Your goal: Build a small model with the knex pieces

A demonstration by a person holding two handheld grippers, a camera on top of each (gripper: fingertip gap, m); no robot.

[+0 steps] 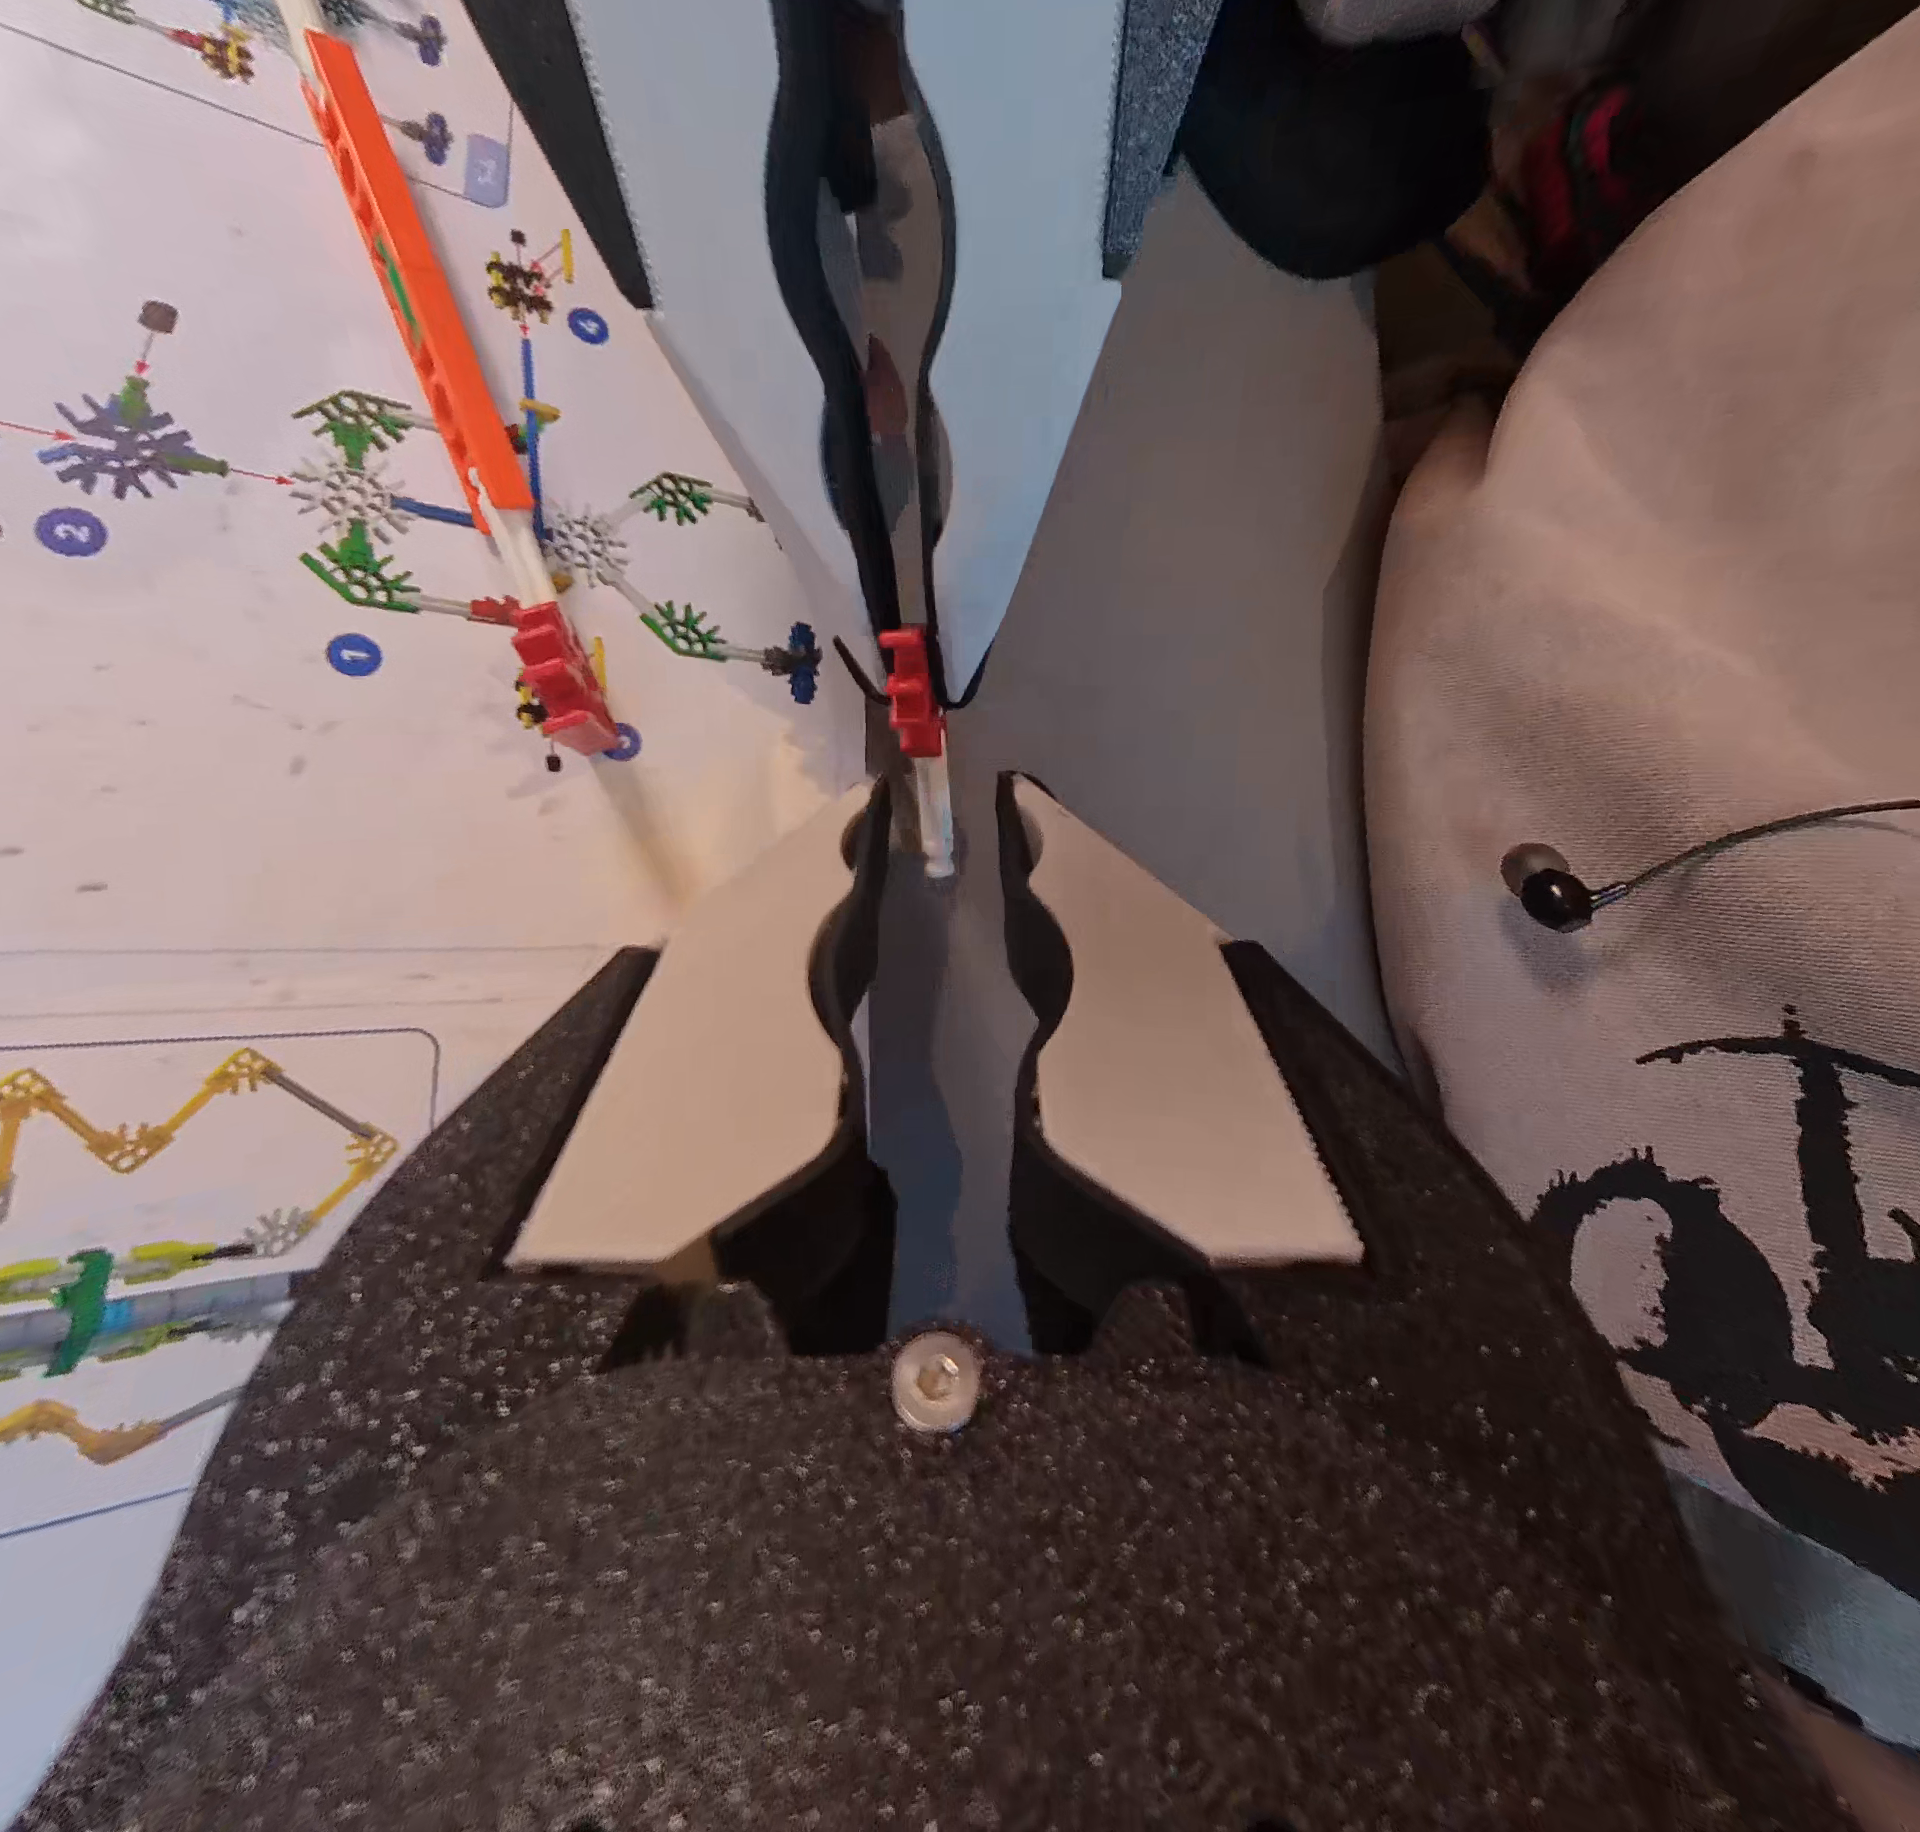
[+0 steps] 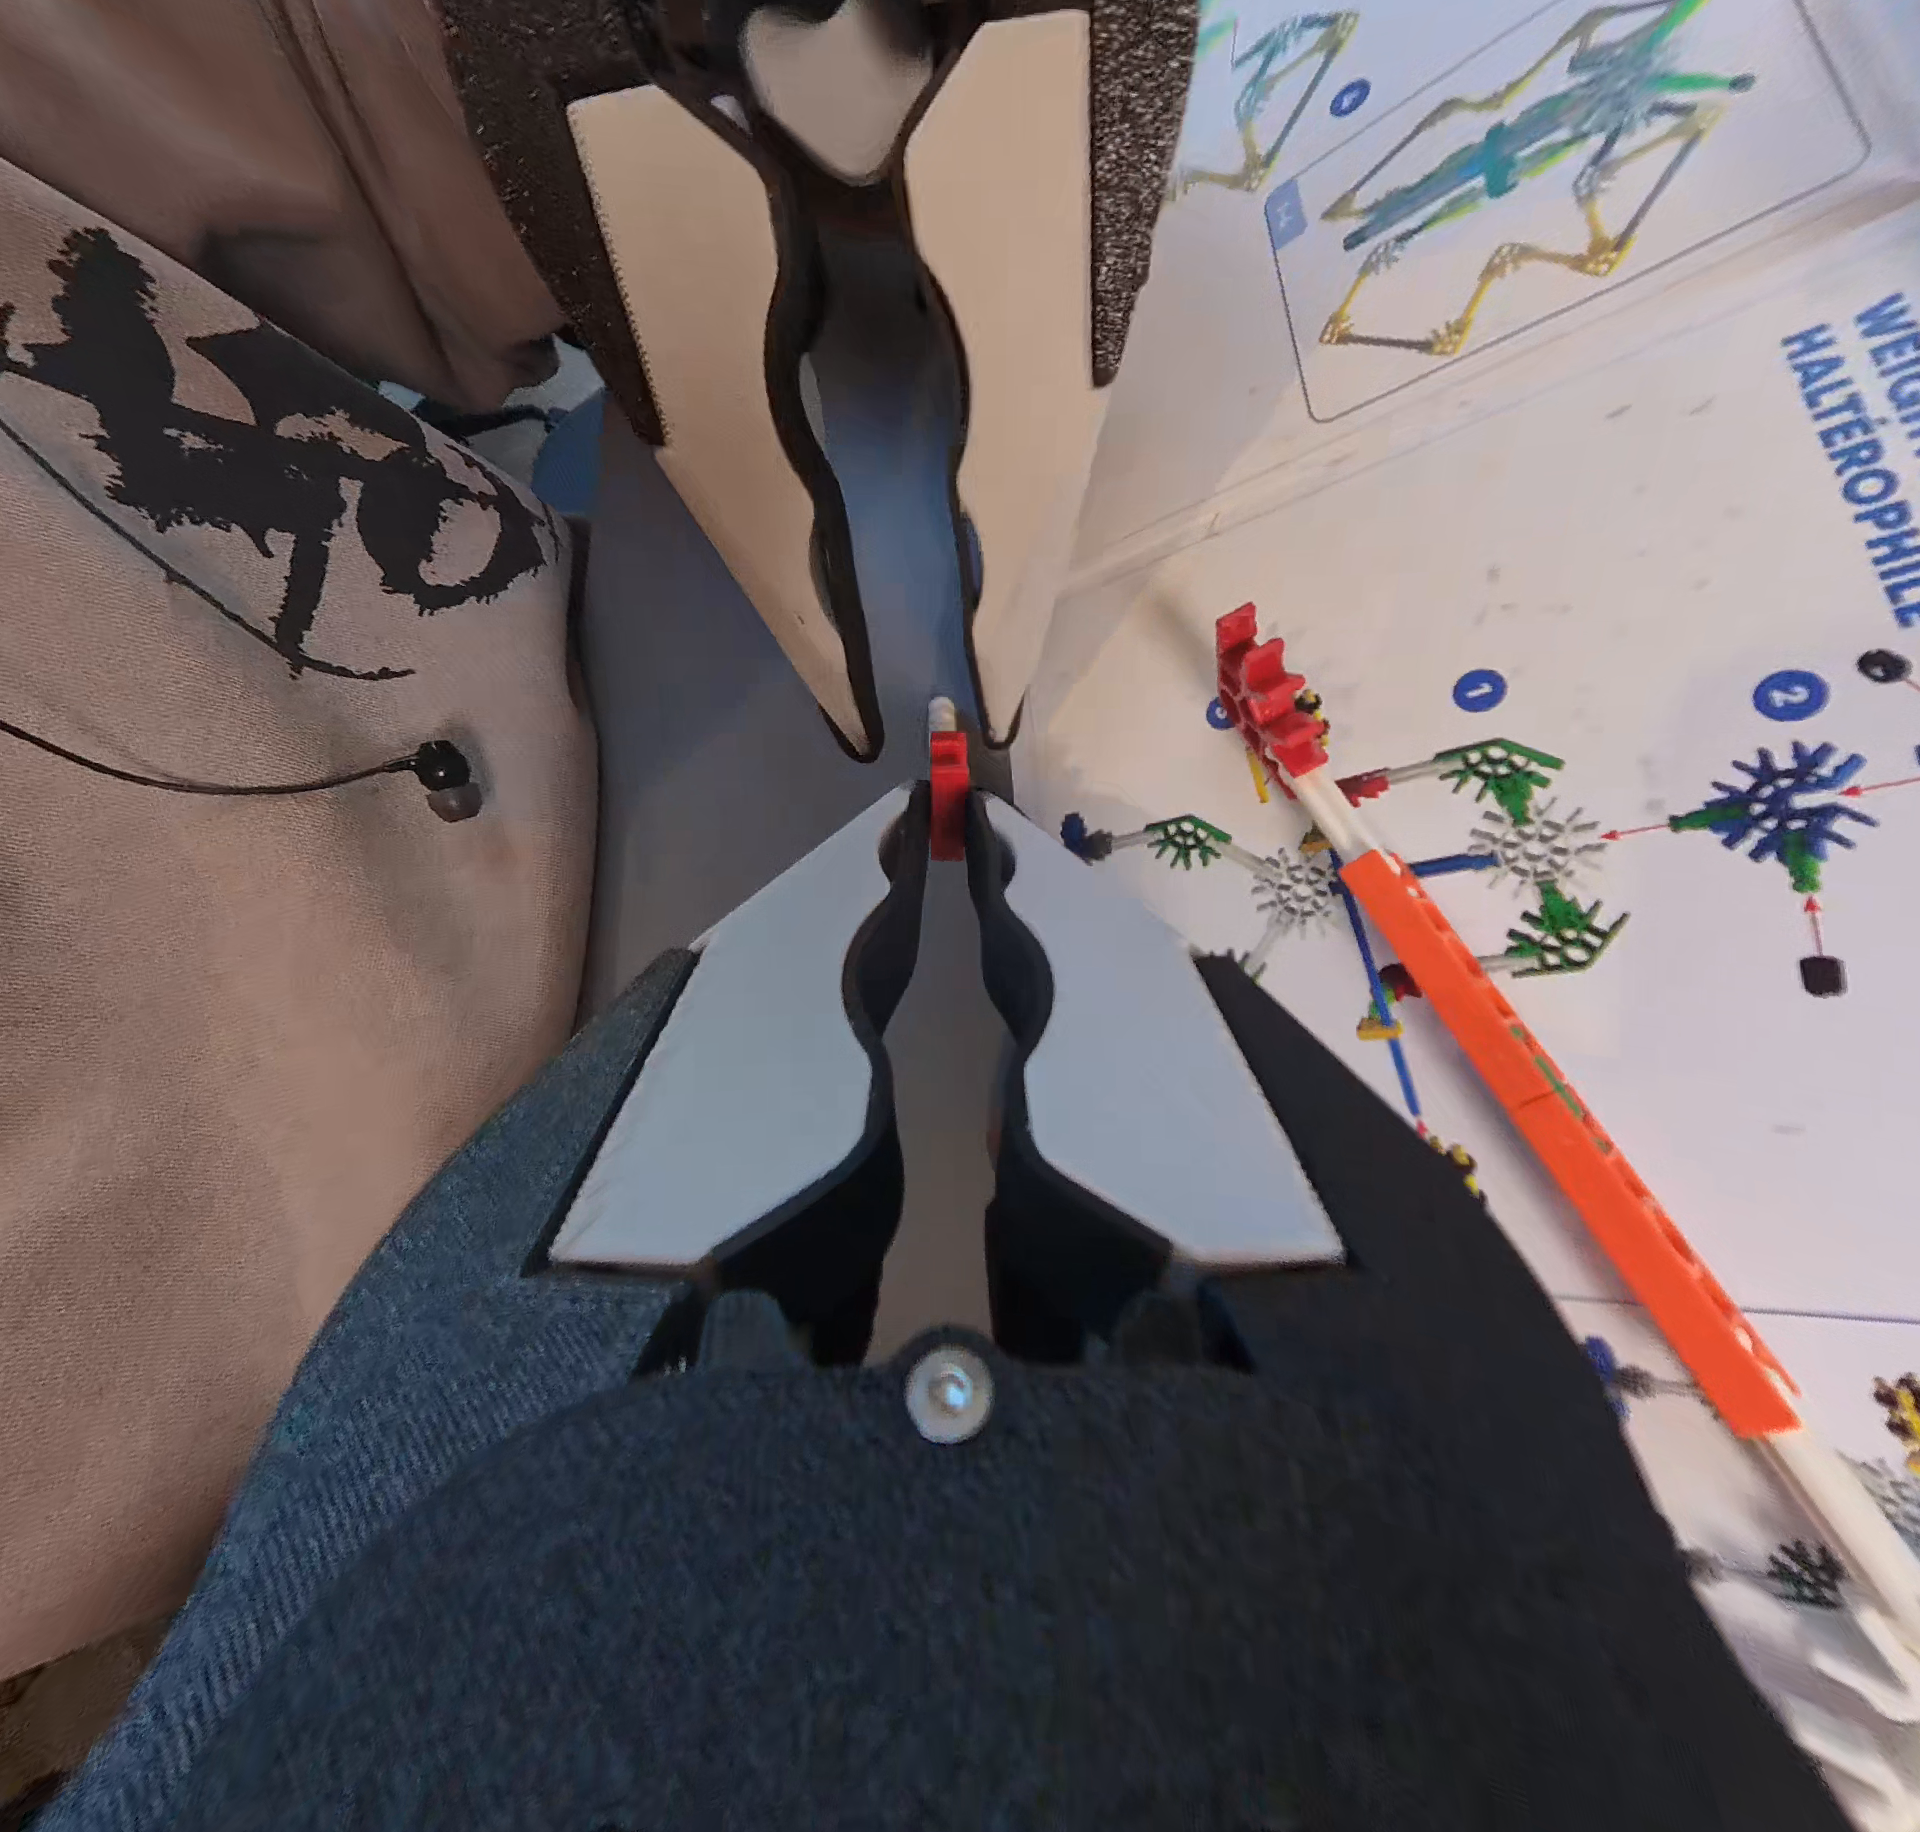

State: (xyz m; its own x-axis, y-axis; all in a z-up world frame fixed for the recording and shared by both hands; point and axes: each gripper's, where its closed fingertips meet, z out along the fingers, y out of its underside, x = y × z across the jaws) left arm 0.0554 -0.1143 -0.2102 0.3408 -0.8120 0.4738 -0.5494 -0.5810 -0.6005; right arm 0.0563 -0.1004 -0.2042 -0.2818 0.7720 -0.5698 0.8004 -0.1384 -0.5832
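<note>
My right gripper (image 2: 948,797) is shut on a small red connector (image 2: 948,772) with a short white rod (image 2: 940,714) sticking out of it. My left gripper (image 1: 943,790) faces it tip to tip and is open. The white rod's end (image 1: 935,832) sits in the gap between my left fingertips, touching neither. In the left wrist view the right gripper (image 1: 914,639) comes down from above, holding the red connector (image 1: 912,686). In the right wrist view the left gripper (image 2: 933,738) hangs from the top, jaws apart.
A printed instruction sheet (image 1: 208,795) lies beside the grippers. On it rests a long white rod carrying an orange strip (image 1: 416,276) and a red connector (image 1: 561,686), also in the right wrist view (image 2: 1558,1107). A person's beige printed shirt (image 1: 1662,639) with a dangling earbud (image 1: 1553,894) is close by. Both grippers' tips are close together, under 4 cm apart.
</note>
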